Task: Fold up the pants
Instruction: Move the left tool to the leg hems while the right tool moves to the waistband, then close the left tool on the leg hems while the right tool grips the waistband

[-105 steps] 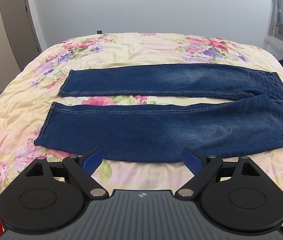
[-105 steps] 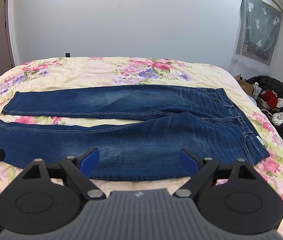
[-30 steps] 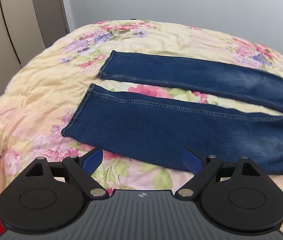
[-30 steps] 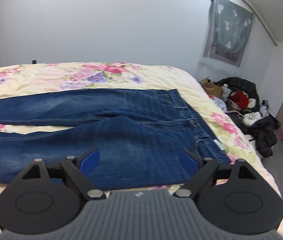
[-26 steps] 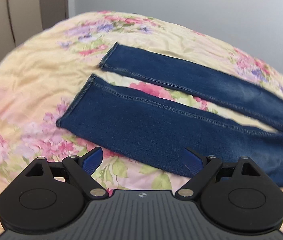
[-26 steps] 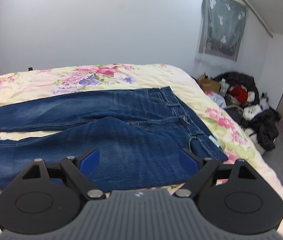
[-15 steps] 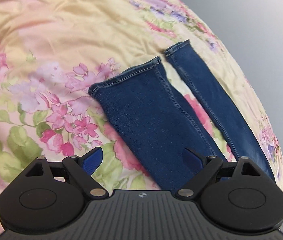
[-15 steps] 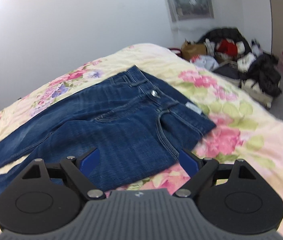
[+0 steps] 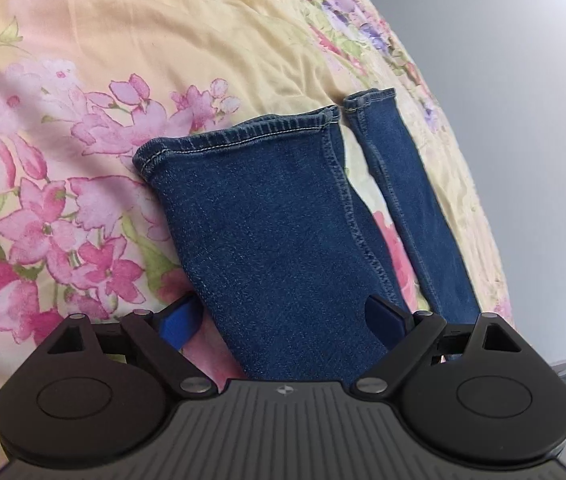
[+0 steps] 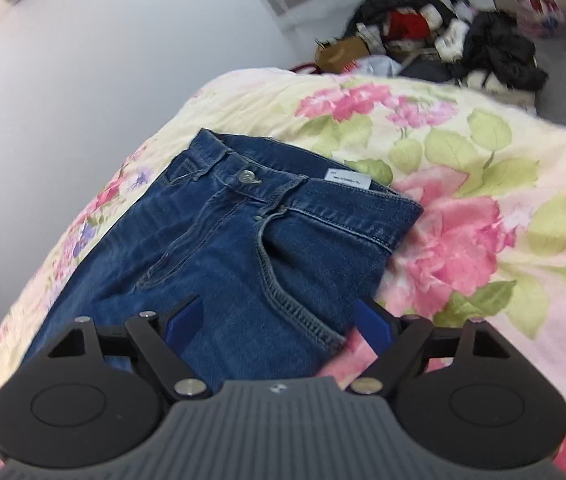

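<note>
Dark blue jeans lie flat on a floral bedspread. The left wrist view shows the near leg [image 9: 267, 220] with its stitched hem [image 9: 239, 136] and the far leg [image 9: 403, 184] beside it. My left gripper [image 9: 283, 320] is open and low over the near leg, a short way from the hem. The right wrist view shows the waistband [image 10: 303, 196] with button [image 10: 247, 176], white label [image 10: 347, 179] and front pocket [image 10: 283, 280]. My right gripper [image 10: 279, 320] is open, low over the near hip by the pocket.
The yellow bedspread with pink flowers [image 9: 83, 92] spreads round the jeans and also shows in the right wrist view [image 10: 483, 208]. A pile of dark clothes and bags [image 10: 443, 40] lies on the floor beyond the bed's right side. A grey wall [image 10: 83, 60] stands behind.
Both grippers have dropped closer to the jeans. The left has swung to the near leg's hem end, the right to the waistband end. Both stay open and empty.
</note>
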